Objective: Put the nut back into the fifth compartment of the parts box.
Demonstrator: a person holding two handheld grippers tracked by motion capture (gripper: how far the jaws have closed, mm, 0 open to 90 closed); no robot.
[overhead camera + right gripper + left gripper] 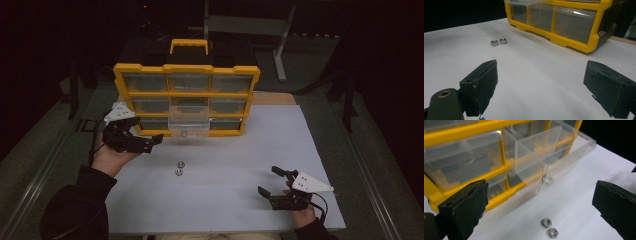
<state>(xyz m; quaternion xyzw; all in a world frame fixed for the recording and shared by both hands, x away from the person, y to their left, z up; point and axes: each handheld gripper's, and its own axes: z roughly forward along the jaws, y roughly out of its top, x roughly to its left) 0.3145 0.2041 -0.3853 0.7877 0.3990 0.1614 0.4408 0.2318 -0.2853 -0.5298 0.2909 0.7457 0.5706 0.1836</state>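
A yellow organizer with clear drawers stands upright at the far side of the white table. Its bottom middle drawer is pulled out, and one nut lies inside it. Two more nuts lie side by side on the table in front of the drawer. My left gripper is held open at the organizer's lower left corner, left of the drawer and above the two nuts. My right gripper rests open and empty near the table's front right; the nuts and organizer lie far ahead.
The organizer has a yellow carry handle on top. A strip of brown board shows behind the white surface at the right. A metal table leg and frame stand in the dark area beyond.
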